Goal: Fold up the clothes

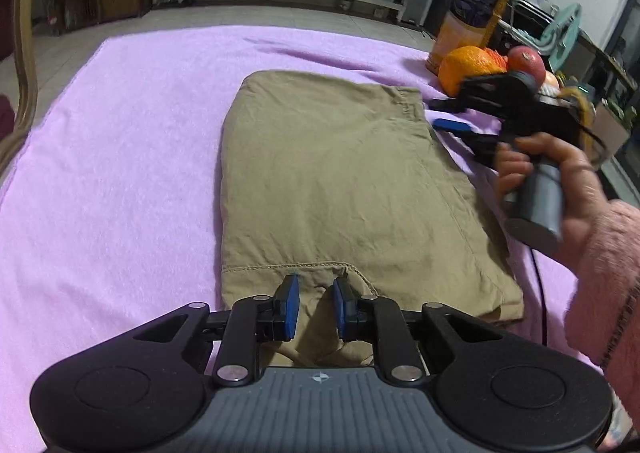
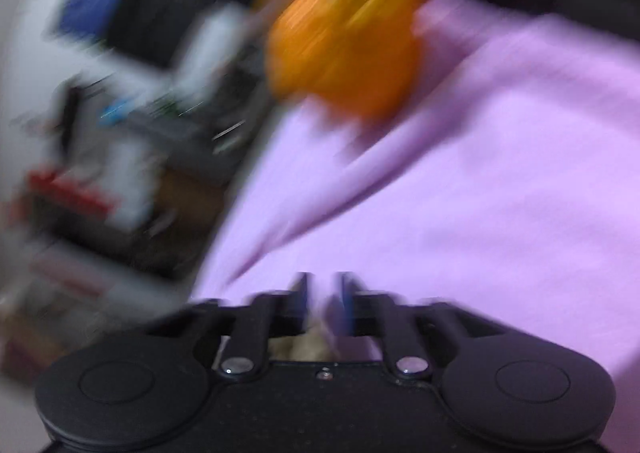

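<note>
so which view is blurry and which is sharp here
Right wrist view: heavy motion smear, orange fruit and shelves streaked, fingers soft. Left wrist view: mostly crisp on the folded khaki garment, only the right gripper blurred; fisheye bends the pink blanket edges.

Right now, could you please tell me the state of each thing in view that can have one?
Khaki garment: folded into a flat rectangle on the pink blanket.
Left gripper: open, over the garment's near edge, holding nothing.
Right gripper: open, empty, beside the garment's right edge; its own view is blurred.
Juice bottle: upright, cap on.
Orange: whole, resting by the bottle.
</note>
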Motion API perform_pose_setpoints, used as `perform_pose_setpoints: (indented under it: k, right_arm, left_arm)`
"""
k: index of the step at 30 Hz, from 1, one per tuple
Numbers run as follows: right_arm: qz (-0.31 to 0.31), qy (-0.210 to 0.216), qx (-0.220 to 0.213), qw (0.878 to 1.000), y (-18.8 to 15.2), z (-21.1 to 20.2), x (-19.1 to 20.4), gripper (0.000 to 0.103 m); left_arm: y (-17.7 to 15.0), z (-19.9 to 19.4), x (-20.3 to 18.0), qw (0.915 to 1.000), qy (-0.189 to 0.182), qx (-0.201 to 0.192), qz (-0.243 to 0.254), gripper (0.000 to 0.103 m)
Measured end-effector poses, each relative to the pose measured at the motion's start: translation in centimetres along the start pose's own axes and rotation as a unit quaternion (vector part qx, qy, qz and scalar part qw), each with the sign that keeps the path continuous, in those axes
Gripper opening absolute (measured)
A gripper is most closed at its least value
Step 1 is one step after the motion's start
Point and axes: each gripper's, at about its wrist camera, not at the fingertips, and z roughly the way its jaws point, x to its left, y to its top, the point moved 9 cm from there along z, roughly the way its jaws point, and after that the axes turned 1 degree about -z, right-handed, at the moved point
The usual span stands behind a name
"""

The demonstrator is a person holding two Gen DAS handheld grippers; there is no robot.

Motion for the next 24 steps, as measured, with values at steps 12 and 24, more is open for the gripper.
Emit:
perform_pose_setpoints:
  k: [12,24]
  right_arm:
    - [-0.236,-0.017,0.125,0.963,-10.8,-13.3,6.3,0.03]
    - [-0.443,-0.059,0.116,0.887,-18.8,-16.5,5.0,0.017]
  left_arm:
    - [1.3,-4.9,1.6,0.9979,0.005,-0.054,-0.036,0.023]
    - [-2.6,-0.9,-1.0,0.9949,0.059,-0.026,0.077,0.022]
